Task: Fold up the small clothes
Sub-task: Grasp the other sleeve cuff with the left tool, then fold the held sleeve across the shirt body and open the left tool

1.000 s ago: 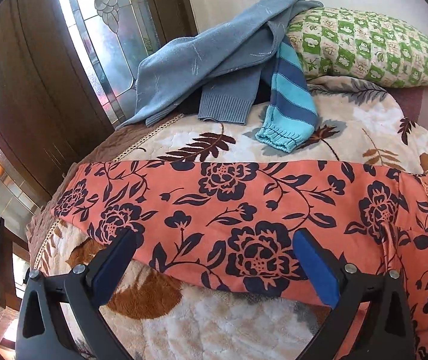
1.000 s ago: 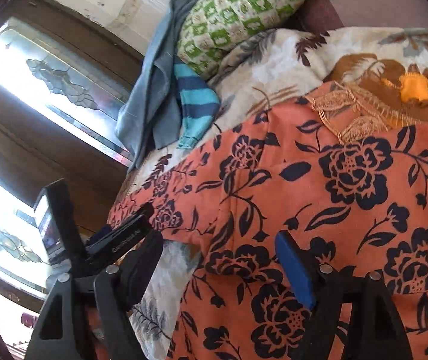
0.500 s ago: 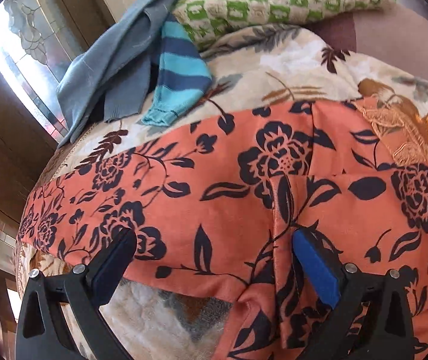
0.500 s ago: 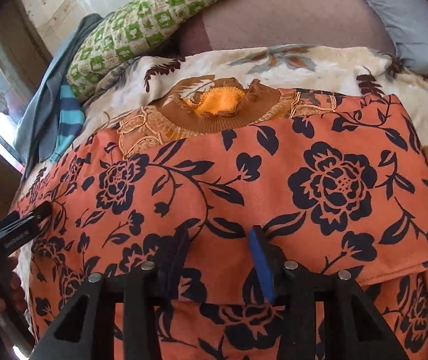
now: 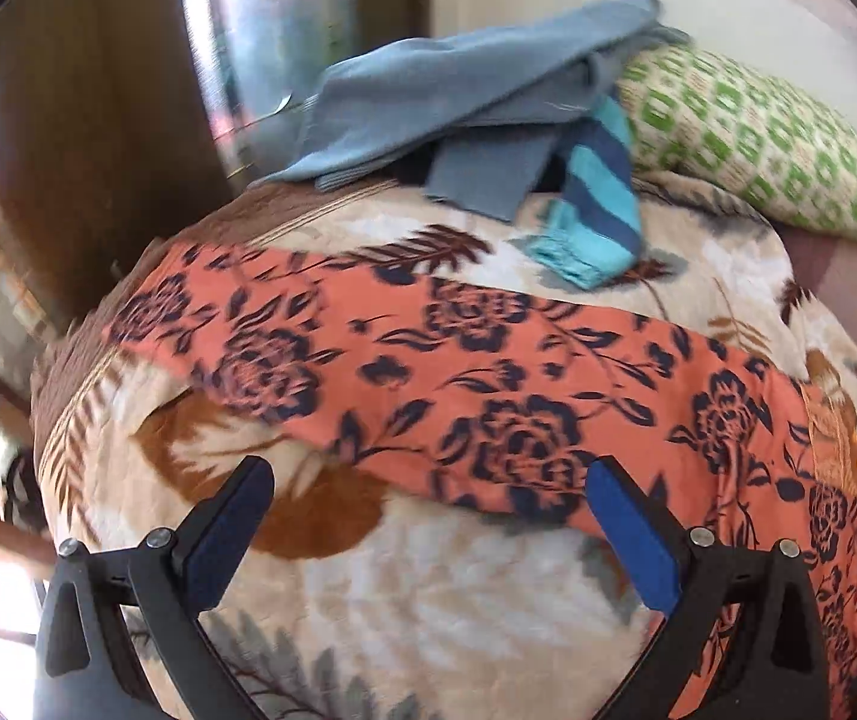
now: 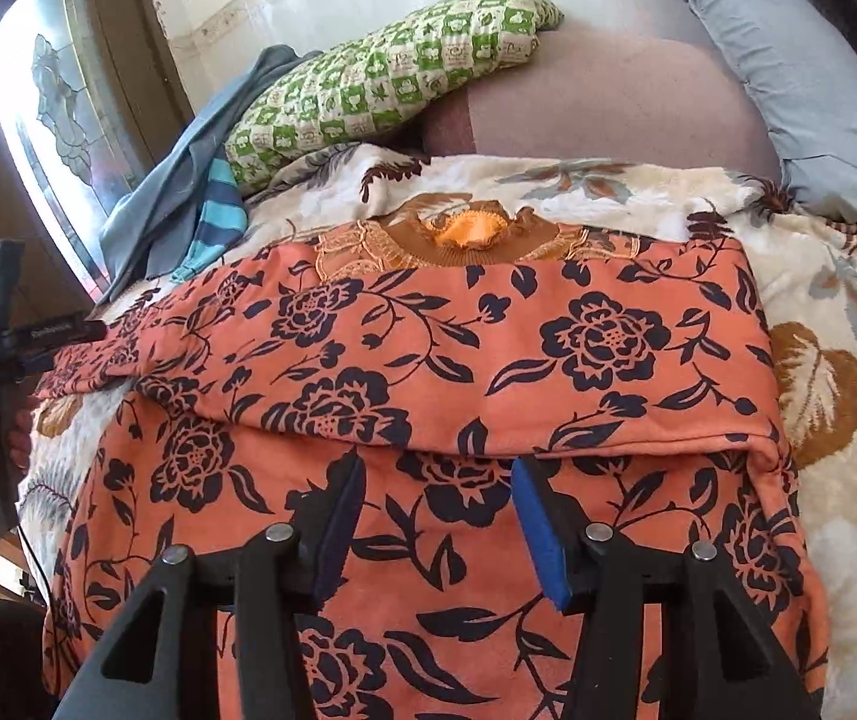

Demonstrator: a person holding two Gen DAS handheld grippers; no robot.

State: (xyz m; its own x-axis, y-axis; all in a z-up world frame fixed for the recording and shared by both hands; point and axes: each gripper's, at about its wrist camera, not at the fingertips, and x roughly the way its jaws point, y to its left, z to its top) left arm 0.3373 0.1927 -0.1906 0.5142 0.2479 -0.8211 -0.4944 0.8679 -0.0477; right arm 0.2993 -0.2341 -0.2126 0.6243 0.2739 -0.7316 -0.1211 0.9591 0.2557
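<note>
The right tool [image 6: 437, 501] hangs low over the orange floral top [image 6: 488, 360], its blue-padded fingers [image 6: 539, 534] partly spread and pinching nothing, though they sit just at the edge of a sleeve that has been folded across the chest. The left tool [image 5: 428, 510] is spread wide and empty, hovering over the leaf-print blanket [image 5: 428, 600] just short of the other sleeve [image 5: 428, 372], which lies stretched out flat toward the bed's edge; the view here is motion-blurred.

The top lies face up on the blanket in the middle of the bed, its brown knit collar [image 6: 476, 240] toward the green patterned pillow [image 6: 380, 84]. One sleeve looks folded in, the other not yet, so the fold seems about half begun.

The likeliest trouble comes from the soft, plush blanket: a low pinch on the outstretched sleeve could catch the pile along with the cloth and drag the whole garment askew. That sleeve's cuff lies near the bed's edge, so a weak grip could let it slide off. Pulling it across without the right tool steadying the body could also undo the fold already made. The blue sweater [image 5: 458, 84] and striped sleeve [image 5: 596, 204] lie well apart, out of harm's way.
</note>
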